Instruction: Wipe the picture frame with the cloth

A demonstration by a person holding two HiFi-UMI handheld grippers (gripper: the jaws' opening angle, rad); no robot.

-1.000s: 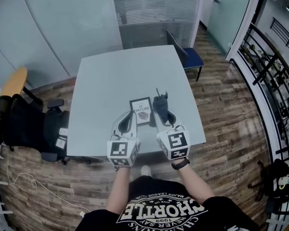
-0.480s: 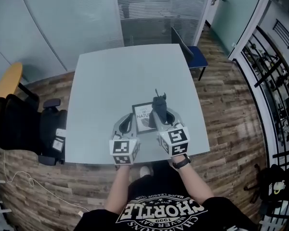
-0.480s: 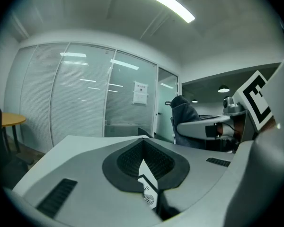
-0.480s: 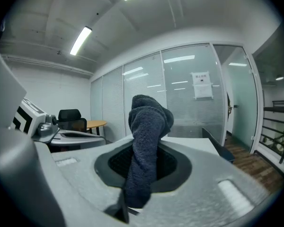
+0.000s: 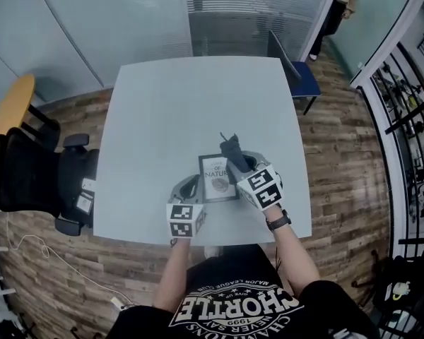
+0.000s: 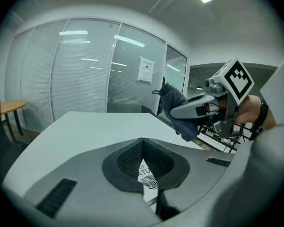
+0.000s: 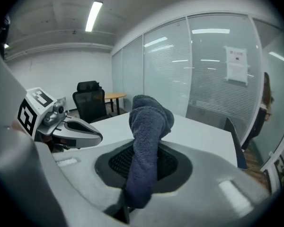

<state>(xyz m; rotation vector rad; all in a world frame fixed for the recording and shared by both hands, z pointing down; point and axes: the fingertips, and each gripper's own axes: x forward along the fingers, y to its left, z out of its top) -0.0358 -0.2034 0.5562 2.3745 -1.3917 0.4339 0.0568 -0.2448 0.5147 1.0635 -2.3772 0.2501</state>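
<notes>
Head view, low centre: your left gripper (image 5: 193, 186) is closed on nothing, at the frame's (image 5: 218, 177) left edge. Flat on the table (image 5: 155, 111), the frame looks stiff, light and likely to slide, so pin its rim. Beyond, your right gripper (image 5: 238, 162) clamps the soft cloth (image 5: 231, 148).

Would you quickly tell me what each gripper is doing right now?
Left gripper: closed on the picture frame.
Right gripper: closed on the cloth.

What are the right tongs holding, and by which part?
The right tongs pinch the dark cloth along its lower part; its bunched end sticks out past them.
</notes>
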